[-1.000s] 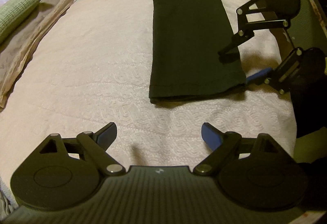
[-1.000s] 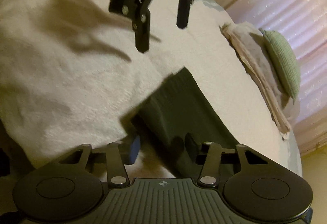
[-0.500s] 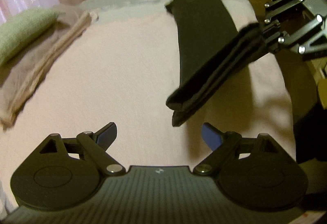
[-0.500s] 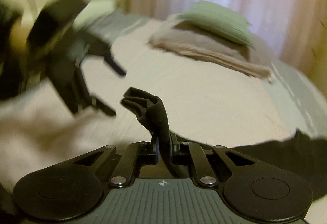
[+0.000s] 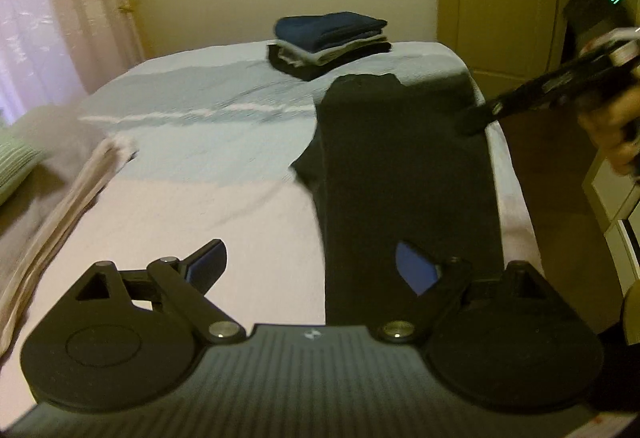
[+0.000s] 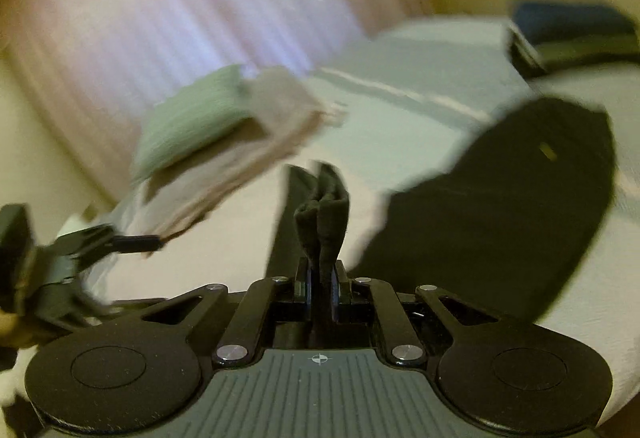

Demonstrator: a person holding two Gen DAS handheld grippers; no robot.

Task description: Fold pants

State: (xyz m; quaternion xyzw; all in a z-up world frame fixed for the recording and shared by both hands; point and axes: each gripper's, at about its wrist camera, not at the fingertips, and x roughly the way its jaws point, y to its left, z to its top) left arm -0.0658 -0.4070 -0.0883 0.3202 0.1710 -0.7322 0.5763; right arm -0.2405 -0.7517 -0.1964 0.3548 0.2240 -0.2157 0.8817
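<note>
Right hand-held gripper (image 6: pixel 321 274) pinching pants (image 6: pixel 492 206) hem upright

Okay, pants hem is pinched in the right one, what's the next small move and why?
Probably lower the hem onto the waist end and let go: the right hand-held gripper is shut on the pants, already doubled back over themselves, while the left hand-held gripper is open and empty.

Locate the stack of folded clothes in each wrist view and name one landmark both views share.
Left wrist view: the stack of folded clothes sits top centre, on the far end of the bed, beyond the black pants.
Right wrist view: the stack is at the upper right edge, blurred, again beyond the pants.
Shared landmark: the green pillow at the left edge there, left of centre here.
</note>
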